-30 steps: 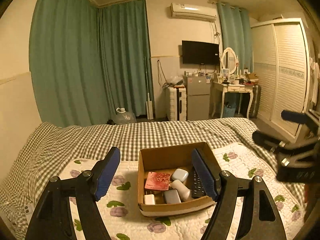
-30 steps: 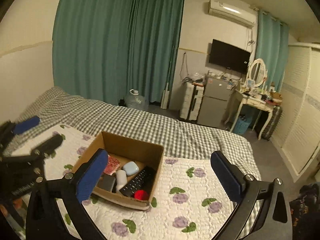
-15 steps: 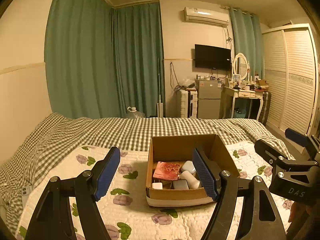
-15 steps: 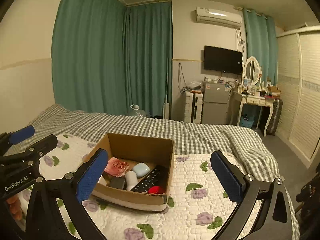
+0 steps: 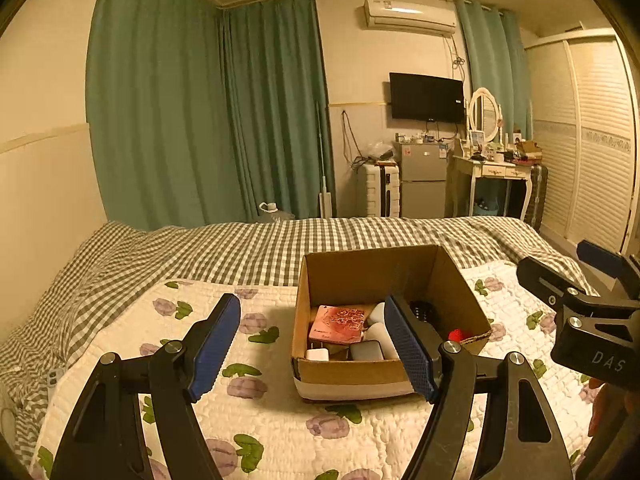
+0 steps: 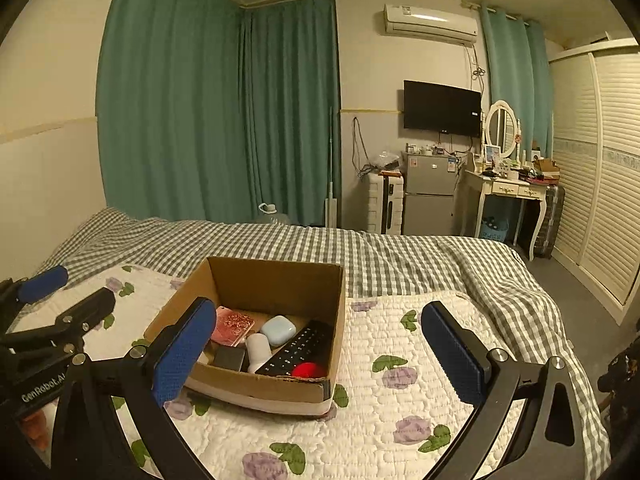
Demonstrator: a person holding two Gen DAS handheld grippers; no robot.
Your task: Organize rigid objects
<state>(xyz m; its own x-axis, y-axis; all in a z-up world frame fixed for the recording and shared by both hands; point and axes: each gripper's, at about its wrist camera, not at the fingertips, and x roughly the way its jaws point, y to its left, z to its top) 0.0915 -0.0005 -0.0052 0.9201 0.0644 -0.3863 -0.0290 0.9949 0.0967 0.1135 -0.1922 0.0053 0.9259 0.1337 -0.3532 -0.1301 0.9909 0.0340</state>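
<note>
An open cardboard box (image 5: 360, 274) (image 6: 276, 280) stands on the floral quilt. Inside lie a pink patterned card (image 5: 338, 322) (image 6: 234, 326), a pale blue earbud case (image 6: 278, 330), a white cylinder (image 6: 257, 350), a dark grey block (image 5: 366, 350) (image 6: 230, 357), a small white plug (image 5: 317, 355), a black remote (image 6: 298, 346) and a red ball (image 5: 459, 335) (image 6: 307, 370). My left gripper (image 5: 312, 346) is open and empty, in front of the box's left side. My right gripper (image 6: 320, 354) is open and empty, in front of the box's right side.
The floral quilt (image 6: 404, 396) lies over a grey checked bedspread (image 6: 400, 260). Beyond the bed stand green curtains (image 5: 208, 120), a small fridge (image 6: 428, 200), a white dressing table (image 6: 508, 192) and a louvred wardrobe (image 6: 600, 160).
Both cameras have levelled out and swung so the box sits nearer the middle of each view. Both grippers stay open and empty. The box's contents have not moved.
</note>
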